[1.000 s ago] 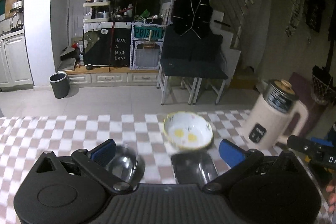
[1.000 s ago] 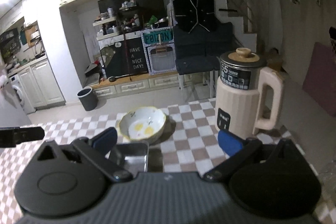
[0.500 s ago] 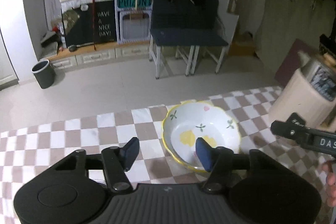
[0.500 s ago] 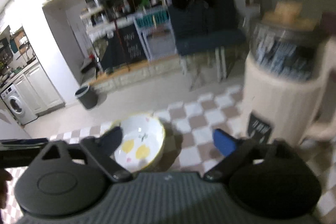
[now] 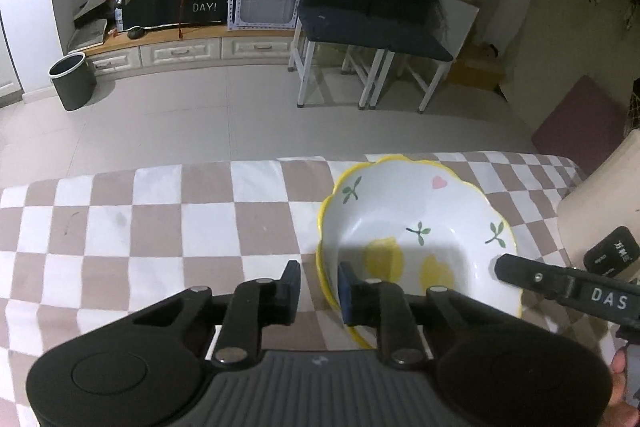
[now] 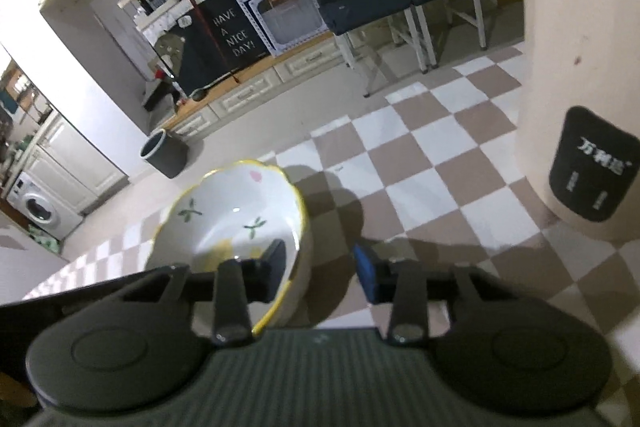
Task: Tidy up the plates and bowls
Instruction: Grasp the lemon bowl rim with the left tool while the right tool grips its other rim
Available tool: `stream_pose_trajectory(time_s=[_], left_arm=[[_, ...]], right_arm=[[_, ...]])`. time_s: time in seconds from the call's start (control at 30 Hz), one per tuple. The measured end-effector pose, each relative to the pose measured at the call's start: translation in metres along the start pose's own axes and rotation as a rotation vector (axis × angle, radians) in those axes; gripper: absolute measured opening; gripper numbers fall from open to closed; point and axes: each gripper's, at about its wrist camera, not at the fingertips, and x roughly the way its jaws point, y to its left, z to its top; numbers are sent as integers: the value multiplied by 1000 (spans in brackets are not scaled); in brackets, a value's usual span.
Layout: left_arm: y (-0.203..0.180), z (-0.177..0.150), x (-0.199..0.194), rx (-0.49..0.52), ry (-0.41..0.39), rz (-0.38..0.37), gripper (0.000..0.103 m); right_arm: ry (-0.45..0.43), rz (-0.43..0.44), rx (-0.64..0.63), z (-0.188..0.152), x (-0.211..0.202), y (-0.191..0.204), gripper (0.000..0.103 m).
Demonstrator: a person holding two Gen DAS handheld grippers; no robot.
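- Now both my grippers close on the same floral ceramic bowl (image 5: 416, 239), which sits on the checkered tablecloth (image 5: 160, 219) near the far edge, just beside the cream kettle (image 6: 580, 67).
- On my left gripper (image 5: 318, 289), the jaws are narrow and closing, with the bowl's left rim between them; I cannot tell if the pads press yet.
- On my right gripper (image 6: 320, 269), the jaws are wider, closing too, one finger inside the bowl and one outside its right wall.
- I think both sides should finish together, so the bowl does not tip.
- The lift should be level, because glazed ceramic can slip.
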Motion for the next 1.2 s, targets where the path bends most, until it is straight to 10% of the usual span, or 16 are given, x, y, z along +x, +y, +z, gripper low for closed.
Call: stream_pose_trajectory(time_s=[0.23, 0.6, 1.2], left_arm=[[-2, 4, 11, 8, 2, -14, 11], [-23, -2, -20, 48, -60, -25, 9], [-48, -39, -215, 69, -195, -55, 9]], right_arm=[[3, -6, -51, 1, 14, 10, 13], [-77, -88, -114, -9, -13, 22, 8], [-223, 21, -147, -46, -208, 50, 8]])
